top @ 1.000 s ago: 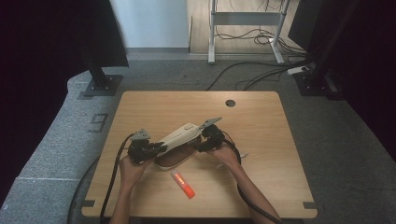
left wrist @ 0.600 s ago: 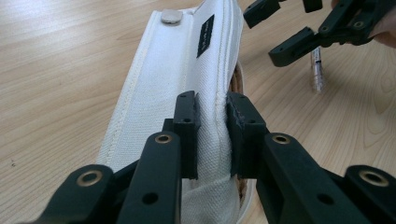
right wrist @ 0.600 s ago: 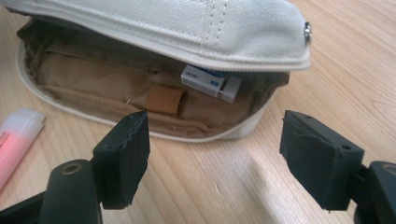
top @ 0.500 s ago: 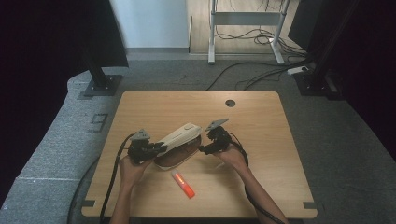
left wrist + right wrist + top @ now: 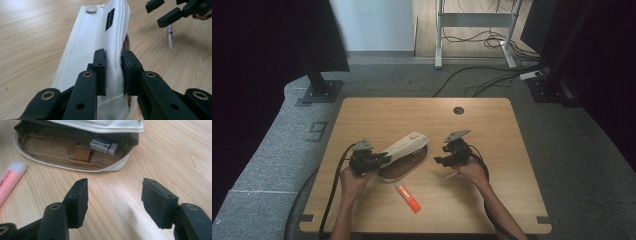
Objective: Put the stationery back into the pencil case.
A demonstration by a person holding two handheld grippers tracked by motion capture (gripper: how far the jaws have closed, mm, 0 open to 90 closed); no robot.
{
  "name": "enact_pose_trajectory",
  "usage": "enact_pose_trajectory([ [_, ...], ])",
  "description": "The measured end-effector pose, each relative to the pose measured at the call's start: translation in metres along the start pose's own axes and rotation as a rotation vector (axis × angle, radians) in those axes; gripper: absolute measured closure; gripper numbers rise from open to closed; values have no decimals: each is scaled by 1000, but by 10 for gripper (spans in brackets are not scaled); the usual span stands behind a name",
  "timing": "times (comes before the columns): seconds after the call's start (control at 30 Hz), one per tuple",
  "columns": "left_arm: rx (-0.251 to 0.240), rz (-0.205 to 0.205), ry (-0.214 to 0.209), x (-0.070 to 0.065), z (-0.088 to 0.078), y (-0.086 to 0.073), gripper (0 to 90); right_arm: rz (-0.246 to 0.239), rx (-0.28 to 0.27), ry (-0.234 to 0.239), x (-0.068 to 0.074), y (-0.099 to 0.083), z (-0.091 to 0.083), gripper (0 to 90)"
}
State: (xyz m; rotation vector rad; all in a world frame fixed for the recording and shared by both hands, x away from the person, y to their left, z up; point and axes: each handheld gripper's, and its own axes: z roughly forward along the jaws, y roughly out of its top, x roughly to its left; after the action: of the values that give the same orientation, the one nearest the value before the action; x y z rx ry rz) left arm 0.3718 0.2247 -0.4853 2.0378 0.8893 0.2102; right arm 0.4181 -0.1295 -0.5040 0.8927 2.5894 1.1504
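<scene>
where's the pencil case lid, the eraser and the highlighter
pencil case lid [image 5: 100,37]: left gripper view, on the white fabric flap.
eraser [image 5: 103,145]: right gripper view, on its sleeve, inside the open case.
highlighter [image 5: 407,196]: high view, on the middle of its orange body, on the table.

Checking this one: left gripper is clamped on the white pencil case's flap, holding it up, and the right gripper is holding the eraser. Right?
Not quite. The right gripper is open with nothing between its jaws; the right gripper view shows the eraser lying inside the pencil case. The left gripper is indeed clamped on the flap.
</scene>
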Motion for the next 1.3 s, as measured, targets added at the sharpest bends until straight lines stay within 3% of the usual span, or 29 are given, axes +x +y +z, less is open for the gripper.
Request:
enact_pose_trajectory([
  [0.37,1,1,-1,0,0,0,750,34,-31,-11,-8,-15,-21,429],
  [1.0,4,1,-5,0,1,-1,747,60,-30,-38,-16,-47,-46,452],
  [1.3,5,2,-7,0,2,-1,747,79,-9,-44,-28,-68,-53,463],
])
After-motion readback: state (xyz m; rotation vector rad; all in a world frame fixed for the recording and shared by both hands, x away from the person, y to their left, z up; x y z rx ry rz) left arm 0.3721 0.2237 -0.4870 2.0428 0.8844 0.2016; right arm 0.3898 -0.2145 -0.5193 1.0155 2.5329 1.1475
